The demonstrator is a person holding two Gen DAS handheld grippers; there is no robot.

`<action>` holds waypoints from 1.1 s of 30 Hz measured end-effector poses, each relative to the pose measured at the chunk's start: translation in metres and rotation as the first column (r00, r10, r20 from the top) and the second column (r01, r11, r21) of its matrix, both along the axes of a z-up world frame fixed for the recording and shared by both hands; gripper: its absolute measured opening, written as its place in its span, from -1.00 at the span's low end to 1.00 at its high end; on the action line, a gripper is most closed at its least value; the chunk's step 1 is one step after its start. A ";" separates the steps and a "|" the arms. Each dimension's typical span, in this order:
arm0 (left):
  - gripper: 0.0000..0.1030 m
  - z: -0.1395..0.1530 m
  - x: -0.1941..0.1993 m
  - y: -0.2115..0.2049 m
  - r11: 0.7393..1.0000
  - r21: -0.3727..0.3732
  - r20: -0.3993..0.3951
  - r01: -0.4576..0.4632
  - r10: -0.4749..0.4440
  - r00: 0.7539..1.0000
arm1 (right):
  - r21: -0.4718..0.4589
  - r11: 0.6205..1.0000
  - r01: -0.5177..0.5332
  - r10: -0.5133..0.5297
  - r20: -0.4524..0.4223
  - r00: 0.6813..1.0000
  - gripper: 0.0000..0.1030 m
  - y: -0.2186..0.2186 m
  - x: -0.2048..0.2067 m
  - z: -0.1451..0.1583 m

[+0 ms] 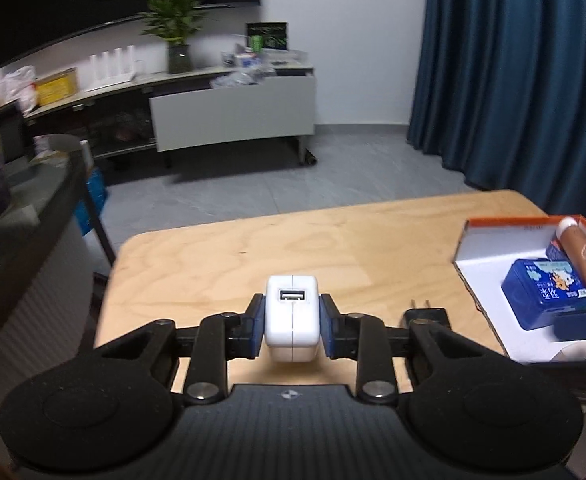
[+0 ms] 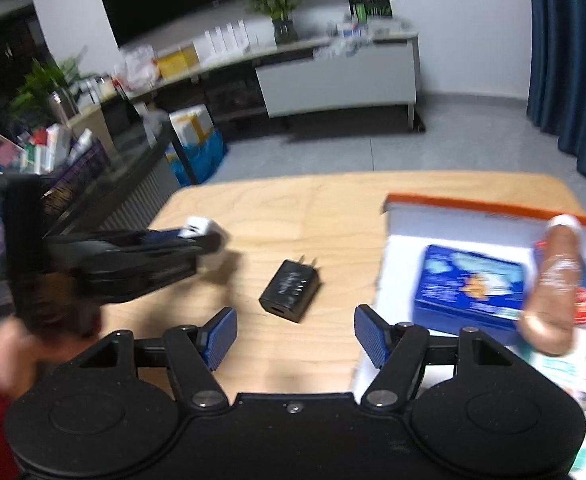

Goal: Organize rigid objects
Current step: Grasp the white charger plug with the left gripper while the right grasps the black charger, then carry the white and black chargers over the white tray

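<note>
The white charger [image 1: 292, 320] is clenched by its sides in the left gripper [image 1: 292, 326] above the worktop [image 1: 333, 240] — apparently for carrying to the box [image 2: 493, 216] — while the right gripper [image 2: 295, 338], jaws released, is aimed at the black charger [image 2: 291, 290].

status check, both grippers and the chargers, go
Left gripper shut on white charger, lifted off table. Right gripper open, empty, behind black charger. Orange-rimmed box to the right, already holding items. Path clear.
</note>
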State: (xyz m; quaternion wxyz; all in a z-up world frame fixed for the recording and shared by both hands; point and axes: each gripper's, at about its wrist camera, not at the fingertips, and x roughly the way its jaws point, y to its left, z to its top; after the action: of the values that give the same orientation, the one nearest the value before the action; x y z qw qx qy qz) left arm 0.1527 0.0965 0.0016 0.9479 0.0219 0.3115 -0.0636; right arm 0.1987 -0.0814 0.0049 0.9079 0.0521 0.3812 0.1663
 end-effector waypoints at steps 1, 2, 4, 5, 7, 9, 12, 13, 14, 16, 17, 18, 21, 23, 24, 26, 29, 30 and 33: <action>-0.44 0.001 -0.004 0.004 1.000 -0.006 0.002 -0.008 0.008 1.000 | -0.007 1.000 0.012 -0.012 -0.018 1.000 0.52 0.008 0.009 -0.006; -0.44 0.000 -0.007 0.007 1.000 -0.011 0.002 -0.016 0.016 1.000 | -0.021 0.999 0.028 -0.029 -0.039 0.999 0.51 0.015 0.018 -0.012; -0.44 -0.003 -0.012 0.014 1.000 -0.021 -0.011 -0.022 0.022 1.000 | -0.061 0.996 0.063 -0.066 -0.057 0.996 0.49 0.027 0.033 -0.023; -0.44 -0.005 -0.014 0.016 0.999 -0.028 -0.013 -0.022 0.021 1.000 | -0.078 0.994 0.072 -0.078 -0.065 0.995 0.48 0.032 0.038 -0.027; -0.44 -0.008 -0.016 0.017 1.000 -0.025 -0.009 -0.014 0.014 1.000 | -0.096 0.992 0.080 -0.089 -0.087 0.992 0.30 0.039 0.046 -0.034; -0.43 -0.011 -0.014 0.016 1.000 -0.022 -0.015 -0.016 0.016 1.000 | -0.137 0.987 0.079 -0.088 -0.058 0.994 0.12 0.046 0.046 -0.036; -0.42 -0.020 -0.013 0.017 0.999 -0.036 -0.030 -0.033 0.032 0.999 | -0.175 0.983 0.063 -0.070 -0.031 0.997 -0.14 0.052 0.044 -0.038; -0.43 -0.023 -0.013 0.018 0.998 -0.043 -0.033 -0.040 0.039 0.999 | -0.180 0.982 0.057 -0.062 -0.021 0.998 -0.15 0.052 0.043 -0.038; -0.43 -0.025 -0.012 0.018 0.998 -0.051 -0.039 -0.046 0.044 0.998 | -0.182 0.982 0.052 -0.056 -0.015 0.998 -0.16 0.051 0.043 -0.039; -0.44 -0.028 -0.013 0.019 0.996 -0.065 -0.040 -0.053 0.051 0.998 | -0.173 0.984 0.053 -0.056 -0.011 0.998 -0.17 0.048 0.042 -0.038; -0.44 -0.027 -0.015 0.019 0.996 -0.068 -0.040 -0.055 0.052 0.998 | -0.164 0.985 0.056 -0.058 -0.005 0.998 -0.17 0.046 0.040 -0.037; -0.44 -0.026 -0.017 0.020 0.996 -0.070 -0.037 -0.053 0.051 0.998 | -0.156 0.986 0.058 -0.058 0.005 0.998 -0.17 0.045 0.039 -0.033; -0.44 -0.018 -0.024 0.018 0.996 -0.069 -0.018 -0.048 0.047 0.999 | -0.141 0.989 0.044 -0.039 0.037 0.999 -0.17 0.042 0.029 -0.021; -0.44 -0.010 -0.031 0.016 0.996 -0.081 -0.003 -0.047 0.047 0.999 | -0.125 0.991 0.040 -0.032 0.062 0.998 -0.17 0.038 0.021 -0.011; -0.44 -0.006 -0.034 0.014 0.995 -0.087 0.005 -0.045 0.045 0.999 | -0.113 0.993 0.037 -0.028 0.072 0.997 -0.17 0.035 0.017 -0.005; -0.44 0.005 -0.043 0.010 0.994 -0.097 0.026 -0.041 0.044 0.999 | -0.089 0.995 0.042 -0.033 0.104 0.994 -0.17 0.028 0.005 0.009; -0.44 0.024 -0.057 -0.001 0.993 -0.113 0.059 -0.027 0.033 0.998 | -0.068 0.997 0.047 -0.036 0.161 0.986 -0.17 0.014 -0.015 0.032; -0.44 0.030 -0.062 -0.007 0.993 -0.114 0.071 -0.020 0.028 0.997 | -0.067 0.996 0.052 -0.040 0.178 0.983 -0.17 0.008 -0.022 0.038; -0.44 0.046 -0.076 -0.026 0.991 -0.130 0.094 0.008 0.004 0.996 | -0.065 0.995 0.077 -0.061 0.224 0.973 -0.17 -0.014 -0.045 0.056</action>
State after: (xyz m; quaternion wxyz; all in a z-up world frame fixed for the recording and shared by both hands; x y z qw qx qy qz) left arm 0.0771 0.0702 0.0479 0.9609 -0.0367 0.2615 -0.0838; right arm 0.1533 -0.0951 0.0605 0.9514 0.0134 0.2812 0.1252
